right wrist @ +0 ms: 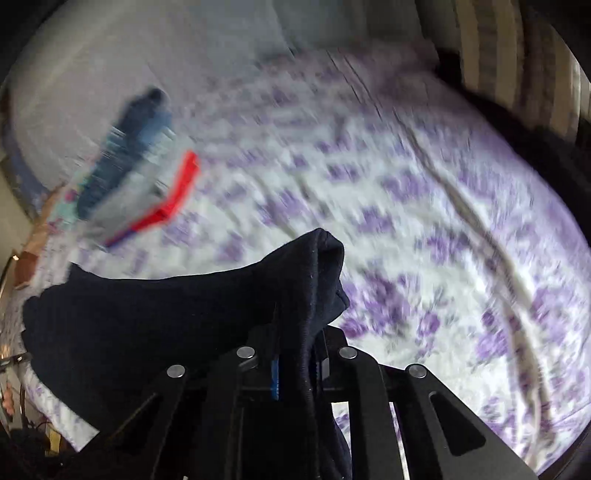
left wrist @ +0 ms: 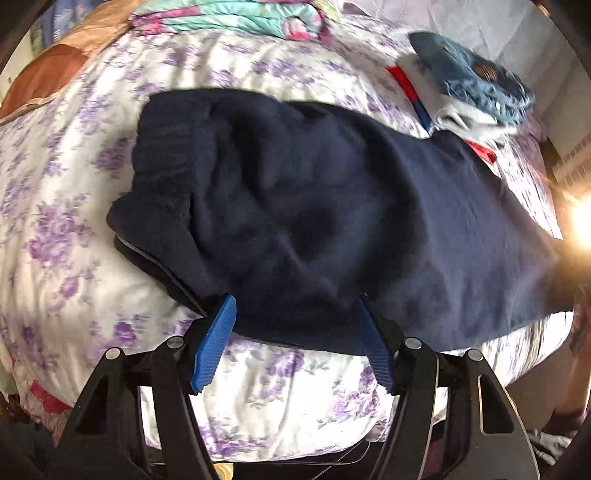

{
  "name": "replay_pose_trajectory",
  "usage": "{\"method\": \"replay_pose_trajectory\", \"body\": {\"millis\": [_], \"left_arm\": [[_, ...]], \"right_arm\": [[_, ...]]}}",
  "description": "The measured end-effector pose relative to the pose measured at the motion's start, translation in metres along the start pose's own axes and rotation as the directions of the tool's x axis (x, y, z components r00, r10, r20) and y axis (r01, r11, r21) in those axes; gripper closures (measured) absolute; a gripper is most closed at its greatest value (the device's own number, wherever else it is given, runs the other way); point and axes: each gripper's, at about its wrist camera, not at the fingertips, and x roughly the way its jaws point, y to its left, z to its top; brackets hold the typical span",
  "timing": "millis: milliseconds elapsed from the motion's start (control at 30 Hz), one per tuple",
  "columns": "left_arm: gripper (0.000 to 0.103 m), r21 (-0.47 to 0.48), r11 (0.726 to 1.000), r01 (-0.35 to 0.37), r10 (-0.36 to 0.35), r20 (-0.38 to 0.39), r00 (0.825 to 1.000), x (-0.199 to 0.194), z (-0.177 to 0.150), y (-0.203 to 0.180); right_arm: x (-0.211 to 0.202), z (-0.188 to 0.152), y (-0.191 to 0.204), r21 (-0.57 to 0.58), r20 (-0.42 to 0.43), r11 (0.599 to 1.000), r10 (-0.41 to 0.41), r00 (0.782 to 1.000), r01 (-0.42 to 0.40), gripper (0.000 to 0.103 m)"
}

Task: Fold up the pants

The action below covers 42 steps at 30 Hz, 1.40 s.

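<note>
Dark navy pants (left wrist: 295,221) lie across the floral bedspread, waistband end to the left, legs running off to the right. My left gripper (left wrist: 295,314) is open, its blue pads (left wrist: 216,343) straddling the near edge of the pants without closing on it. My right gripper (right wrist: 295,354) is shut on the leg end of the pants (right wrist: 310,280), holding the fabric lifted above the bed; the cloth drapes left and down over the fingers. The right view is blurred by motion.
The bed carries a white bedspread with purple flowers (left wrist: 74,229). A stack of folded clothes, denim on top with red and blue trim (left wrist: 469,88), sits at the far right; it also shows blurred in the right wrist view (right wrist: 129,166). A colourful quilt (left wrist: 229,14) lies at the back.
</note>
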Motion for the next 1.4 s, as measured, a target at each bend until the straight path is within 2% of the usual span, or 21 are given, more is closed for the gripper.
{"method": "replay_pose_trajectory", "body": {"millis": [67,167,200,267,300,333,400,467,533,600,700,800,867,967,1033,1100,1200,1233,1267,1333,1400], "left_arm": [[0.043,-0.019,1.0,0.009,-0.008,0.013,1.0,-0.003,0.0,0.005],[0.042,-0.097,0.995,-0.024,0.031,0.078,0.996,-0.029,0.004,0.027],[0.042,-0.113,0.993,-0.023,0.035,0.102,0.994,-0.037,0.005,0.034],[0.037,-0.128,0.992,-0.015,0.033,0.143,0.989,-0.05,0.007,0.041],[0.033,-0.126,0.992,-0.005,0.025,0.157,0.987,-0.053,0.008,0.041],[0.031,-0.112,0.994,0.018,0.001,0.167,0.986,-0.052,0.009,0.038],[0.031,-0.056,0.997,0.046,-0.037,0.155,0.987,-0.04,0.012,0.023],[0.031,-0.022,0.999,-0.027,0.029,0.113,0.993,-0.013,0.017,0.008],[0.04,-0.026,0.994,-0.105,0.106,0.058,0.993,0.012,0.021,0.013],[0.056,-0.071,0.994,-0.084,0.087,0.04,0.995,0.018,0.021,0.03],[0.065,-0.115,0.993,-0.029,0.034,0.043,0.999,0.005,0.013,0.048],[0.067,-0.107,0.993,-0.058,0.064,0.051,0.997,-0.008,0.003,0.043],[0.06,-0.098,0.995,-0.026,0.034,0.079,0.996,-0.02,0.005,0.033],[0.023,-0.032,0.999,-0.022,0.028,0.192,0.981,-0.042,0.013,0.002],[0.02,0.038,0.997,-0.07,0.06,0.221,0.973,-0.037,0.021,-0.024],[0.02,0.08,0.991,-0.108,0.092,0.18,0.979,-0.017,0.03,-0.038],[0.02,0.063,0.98,-0.191,0.185,0.078,0.98,0.023,0.039,-0.028],[0.019,0.057,0.978,-0.198,0.196,0.047,0.98,0.033,0.037,-0.02],[0.019,0.063,0.981,-0.184,0.18,0.056,0.982,0.035,0.032,-0.014],[0.019,0.104,0.974,-0.201,0.193,0.075,0.978,0.033,0.028,-0.016],[0.019,0.116,0.973,-0.198,0.19,0.083,0.978,0.031,0.024,-0.014]], "right_arm": [[0.024,-0.012,-0.002,-0.01,-0.045,0.999,-0.039,0.998,0.039,0.073],[0.001,-0.013,-0.004,0.03,0.068,0.994,-0.104,0.992,0.103,0.06],[-0.014,-0.014,-0.004,0.039,0.129,0.989,-0.147,0.981,0.143,0.059],[-0.056,-0.017,0.0,0.076,0.284,0.974,-0.227,0.932,0.214,0.05],[-0.066,-0.018,0.002,0.082,0.313,0.975,-0.221,0.924,0.206,0.047],[-0.076,-0.018,0.01,0.064,0.329,0.989,-0.146,0.933,0.132,0.046],[-0.076,-0.022,0.031,-0.006,0.272,0.999,0.048,0.961,-0.048,0.046],[-0.058,-0.031,0.062,-0.084,0.17,0.982,0.179,0.969,-0.167,0.047],[-0.024,-0.04,0.078,-0.106,0.072,0.989,0.107,0.992,-0.099,0.047],[0.018,-0.048,0.064,-0.056,-0.047,0.998,0.01,0.999,-0.013,0.055],[0.022,-0.053,0.042,-0.035,0.002,0.996,0.077,0.997,-0.077,0.069],[0.011,-0.045,0.043,0.015,0.001,0.992,0.121,0.993,-0.121,0.055],[-0.002,-0.029,0.082,-0.079,0.036,0.982,0.176,0.984,-0.172,0.054],[-0.011,0.004,0.178,-0.283,0.027,0.9,0.354,0.935,-0.332,0.038],[0.002,0.025,0.247,-0.386,-0.03,0.834,0.415,0.909,-0.394,0.038],[0.03,0.047,0.316,-0.45,-0.082,0.788,0.431,0.898,-0.42,0.038],[0.084,0.063,0.381,-0.484,-0.143,0.789,0.355,0.924,-0.378,0.045],[0.112,0.063,0.4,-0.481,-0.193,0.794,0.317,0.929,-0.371,0.08],[0.134,0.057,0.41,-0.49,-0.25,0.789,0.279,0.927,-0.37,0.101],[0.17,0.041,0.425,-0.571,-0.261,0.773,0.151,0.954,-0.278,0.101],[0.174,0.042,0.427,-0.579,-0.195,0.777,0.163,0.967,-0.247,0.101]]}}
